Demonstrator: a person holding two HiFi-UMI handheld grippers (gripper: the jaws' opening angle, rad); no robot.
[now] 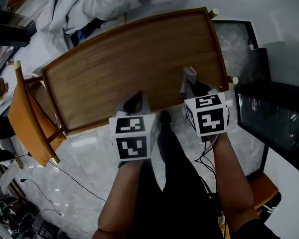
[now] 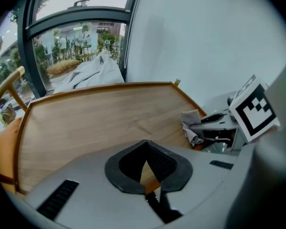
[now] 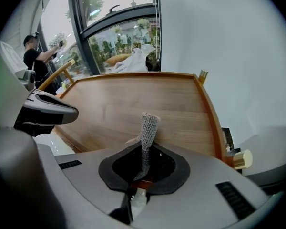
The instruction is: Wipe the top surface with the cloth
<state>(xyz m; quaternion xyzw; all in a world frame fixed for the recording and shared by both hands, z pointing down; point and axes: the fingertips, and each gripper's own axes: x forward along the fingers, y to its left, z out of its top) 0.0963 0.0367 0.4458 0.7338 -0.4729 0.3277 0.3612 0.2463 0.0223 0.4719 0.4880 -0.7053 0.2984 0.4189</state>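
Right gripper (image 3: 144, 151) pinches the cloth (image 3: 148, 128) upright, above the table top (image 1: 134, 59) near its front edge; left gripper (image 2: 146, 147) closed, empty; risk: only 1 narrow fold looks clamped, so wiping drag may pull it free.

Both arms reach forward side by side, left forearm (image 1: 120, 198) and right forearm (image 1: 234, 178) bare. The left tongs (image 2: 146, 147) are closed tip to tip, with nothing between them. The right tongs (image 3: 144, 151) sit a touch further ahead, clamped on a strip of cloth (image 3: 148, 128) that stands up from the jaws.
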